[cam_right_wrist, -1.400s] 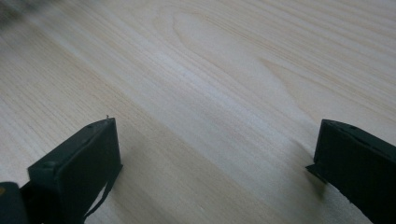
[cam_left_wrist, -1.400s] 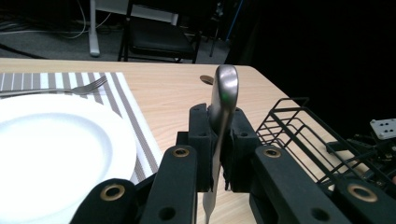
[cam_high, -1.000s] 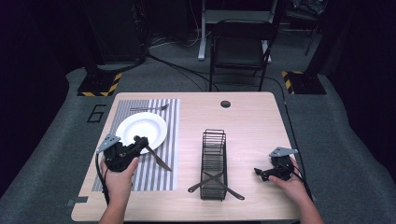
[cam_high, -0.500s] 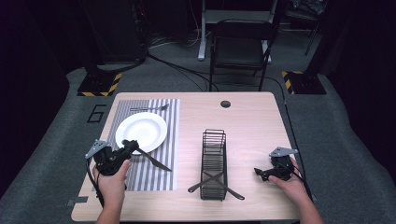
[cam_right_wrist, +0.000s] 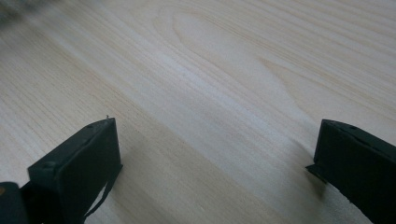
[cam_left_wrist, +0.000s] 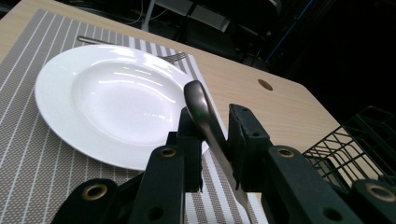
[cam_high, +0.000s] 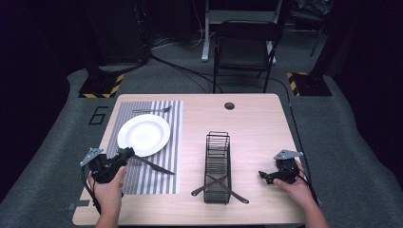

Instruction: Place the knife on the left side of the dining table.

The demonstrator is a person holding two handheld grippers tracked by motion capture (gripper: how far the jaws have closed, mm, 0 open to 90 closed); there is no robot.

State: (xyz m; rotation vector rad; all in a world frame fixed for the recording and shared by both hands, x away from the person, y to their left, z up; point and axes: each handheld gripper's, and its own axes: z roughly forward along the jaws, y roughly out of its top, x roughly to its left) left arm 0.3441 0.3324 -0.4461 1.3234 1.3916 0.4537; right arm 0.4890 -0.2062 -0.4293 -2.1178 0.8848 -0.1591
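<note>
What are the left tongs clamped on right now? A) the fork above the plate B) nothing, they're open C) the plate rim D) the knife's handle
D: in the left gripper view the jaws of the left tongs close on the metal handle of the knife, whose blade lies over the striped placemat beside the white plate.

Metal knife (cam_left_wrist: 205, 126) — tilted btwn left jaws
</note>
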